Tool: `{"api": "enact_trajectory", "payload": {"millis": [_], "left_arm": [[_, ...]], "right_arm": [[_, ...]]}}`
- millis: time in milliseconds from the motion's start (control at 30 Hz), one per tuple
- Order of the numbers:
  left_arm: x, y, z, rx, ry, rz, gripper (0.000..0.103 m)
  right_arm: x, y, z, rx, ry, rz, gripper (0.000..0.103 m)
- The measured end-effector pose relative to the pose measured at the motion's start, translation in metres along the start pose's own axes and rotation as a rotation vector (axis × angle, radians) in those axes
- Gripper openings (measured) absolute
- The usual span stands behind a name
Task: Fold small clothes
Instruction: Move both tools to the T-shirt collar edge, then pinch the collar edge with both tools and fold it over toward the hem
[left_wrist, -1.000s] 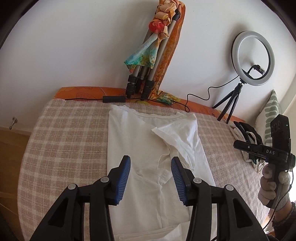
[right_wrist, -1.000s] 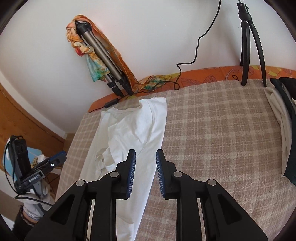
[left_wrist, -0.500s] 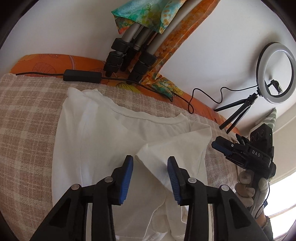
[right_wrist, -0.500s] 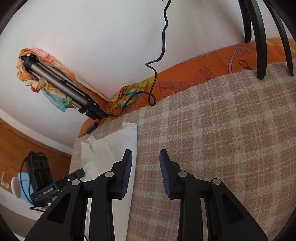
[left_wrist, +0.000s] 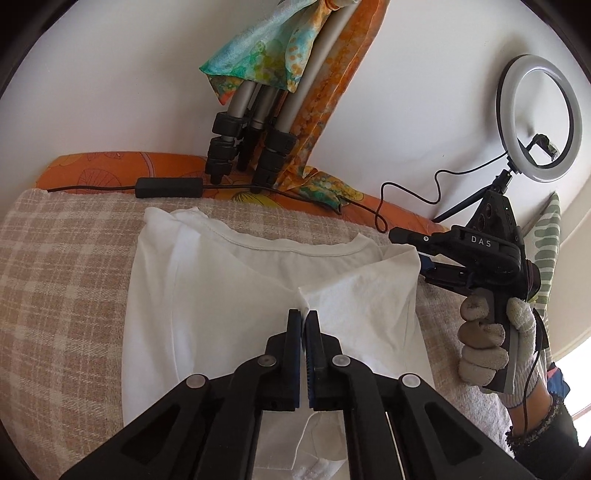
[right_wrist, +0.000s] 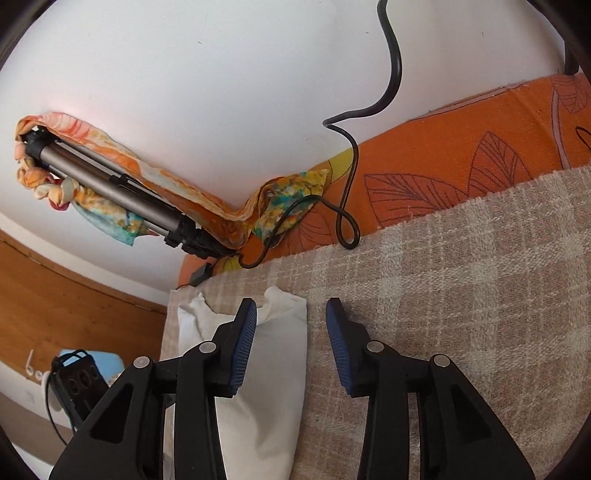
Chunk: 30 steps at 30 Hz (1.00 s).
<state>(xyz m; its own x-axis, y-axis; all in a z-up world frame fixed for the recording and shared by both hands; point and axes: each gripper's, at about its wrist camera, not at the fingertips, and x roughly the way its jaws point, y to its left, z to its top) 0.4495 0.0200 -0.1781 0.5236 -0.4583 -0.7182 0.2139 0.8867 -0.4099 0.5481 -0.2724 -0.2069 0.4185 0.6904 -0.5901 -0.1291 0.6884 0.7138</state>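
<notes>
My left gripper (left_wrist: 303, 317) is pinched on the folded-over sleeve tip of the white cotton T-shirt (left_wrist: 229, 291), which lies flat on the beige checked blanket (left_wrist: 62, 280), collar toward twelve o'clock. My right gripper (right_wrist: 291, 332) hangs open, the shirt's edge at its nine o'clock, so left is nearer.

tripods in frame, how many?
2. A folded tripod wrapped in a scarf leans on the wall; a small one holds the ring light on the right. None hidden, apparently.
</notes>
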Motion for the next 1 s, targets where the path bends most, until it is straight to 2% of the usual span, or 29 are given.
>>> {"api": "enact_trajectory", "payload": {"millis": [100, 133, 167, 233, 267, 333, 367, 500, 533, 567, 600, 800, 867, 1000], "left_arm": [[-0.004, -0.001, -0.001, 0.004, -0.010, 0.009, 0.000], [-0.004, -0.002, -0.002, 0.001, -0.012, 0.011, 0.000], [-0.007, -0.002, -0.004, 0.003, -0.016, 0.013, 0.000], [-0.009, -0.003, -0.007, 0.021, -0.022, 0.055, 0.000], [-0.009, -0.002, -0.009, 0.028, -0.019, 0.075, 0.000], [-0.004, 0.003, -0.013, 0.037, -0.001, 0.112, 0.000], [-0.001, 0.007, -0.015, 0.026, 0.009, 0.118, 0.000], [0.000, 0.016, -0.013, -0.016, 0.027, 0.061, 0.002], [-0.004, 0.016, -0.012, -0.019, 0.024, 0.056, 0.014], [-0.009, 0.017, -0.011, -0.017, 0.012, 0.053, 0.021], [-0.016, 0.018, -0.009, -0.011, -0.004, 0.052, 0.025], [-0.056, 0.045, 0.004, 0.028, -0.086, 0.133, 0.031], [-0.058, 0.062, 0.010, 0.011, -0.081, 0.146, 0.033], [-0.045, 0.087, 0.023, 0.012, -0.064, 0.209, 0.031]], "right_arm": [[0.004, 0.002, 0.001, -0.003, 0.009, 0.009, 0.035], [0.005, 0.003, 0.002, -0.009, 0.015, 0.010, 0.027], [0.008, 0.005, 0.002, -0.015, 0.025, 0.003, 0.006], [0.011, 0.013, 0.001, -0.058, 0.020, -0.044, 0.004], [0.014, 0.019, 0.002, -0.098, 0.008, -0.100, 0.004], [0.017, 0.022, 0.004, -0.122, -0.008, -0.197, 0.003], [0.018, 0.021, 0.005, -0.110, -0.013, -0.199, 0.003], [0.008, 0.038, -0.002, -0.202, -0.050, -0.244, 0.006], [0.005, 0.042, -0.004, -0.218, -0.046, -0.243, 0.008], [0.000, 0.042, -0.005, -0.221, -0.039, -0.232, 0.019], [-0.006, 0.042, -0.007, -0.221, -0.047, -0.227, 0.024], [-0.021, 0.032, -0.012, -0.196, -0.012, -0.176, 0.024], [-0.016, 0.029, -0.014, -0.189, 0.006, -0.177, 0.024], [-0.005, 0.026, -0.018, -0.185, 0.031, -0.177, 0.024]]}}
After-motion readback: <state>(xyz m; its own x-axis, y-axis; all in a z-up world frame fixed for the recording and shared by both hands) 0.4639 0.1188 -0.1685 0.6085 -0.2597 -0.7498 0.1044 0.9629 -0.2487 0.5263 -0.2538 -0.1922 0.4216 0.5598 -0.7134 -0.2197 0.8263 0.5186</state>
